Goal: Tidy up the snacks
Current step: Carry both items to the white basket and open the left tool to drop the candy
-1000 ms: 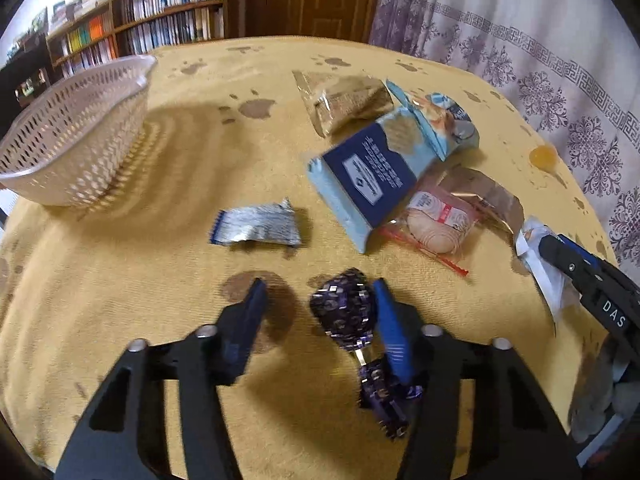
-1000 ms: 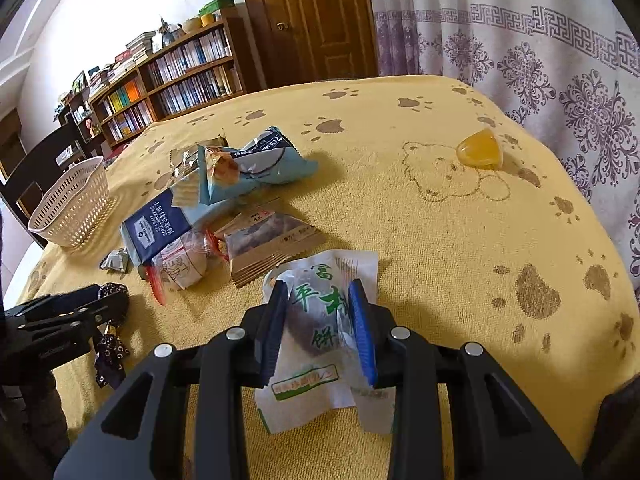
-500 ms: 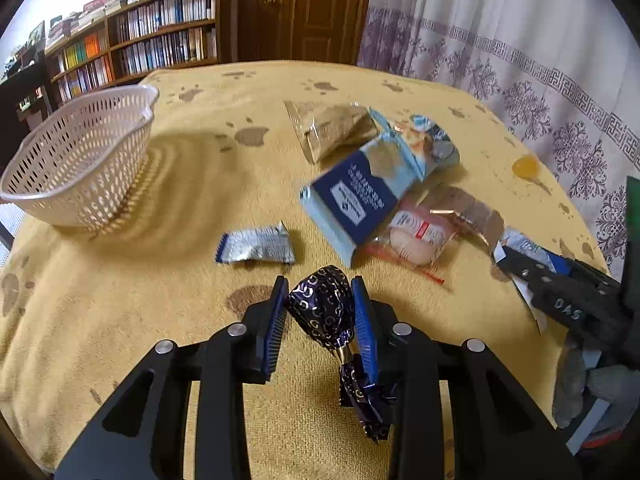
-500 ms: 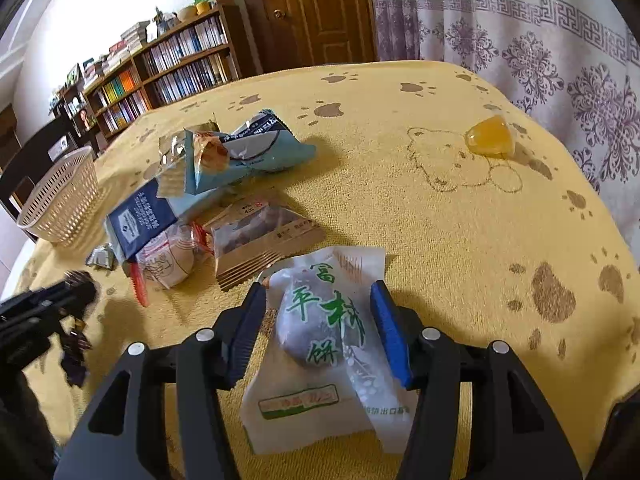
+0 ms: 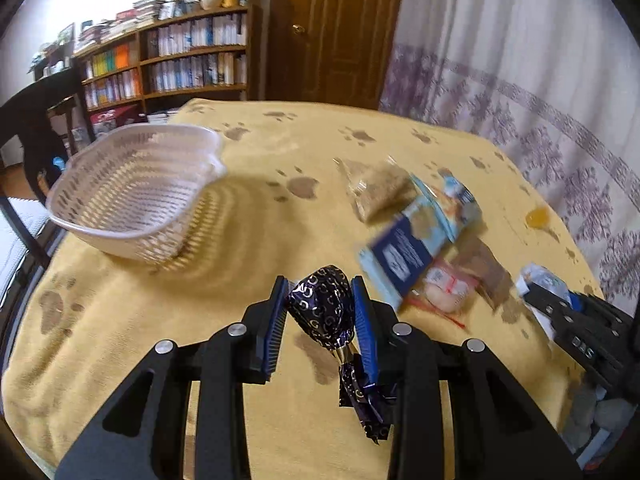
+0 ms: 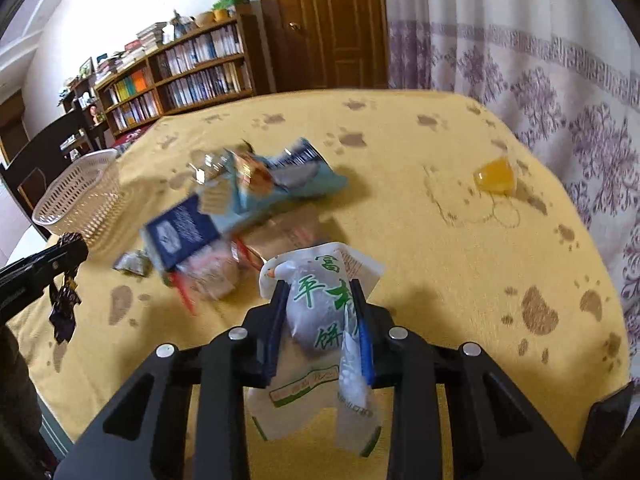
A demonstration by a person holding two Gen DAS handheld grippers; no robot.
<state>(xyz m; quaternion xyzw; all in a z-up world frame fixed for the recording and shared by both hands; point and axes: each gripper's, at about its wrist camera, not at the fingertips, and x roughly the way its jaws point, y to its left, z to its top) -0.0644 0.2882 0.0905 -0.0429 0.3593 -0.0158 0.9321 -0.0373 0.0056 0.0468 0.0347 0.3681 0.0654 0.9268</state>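
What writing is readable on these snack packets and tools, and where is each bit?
"富", "平", "饼": green characters on the white pastry packet held in the right gripper; its other print is blurred.
"DAS": white letters on the right gripper's side.
Dark blue packet: label too blurred.
Purple foil candy in the left gripper: a ring pattern only.
Book spines: too small.

Green Chinese characters, among them 富 and 饼, are showing on the white pastry packet (image 6: 320, 312) at lower centre of the right wrist view. White letters "DAS" are showing on the right gripper (image 5: 536, 296) at lower right of the left wrist view.
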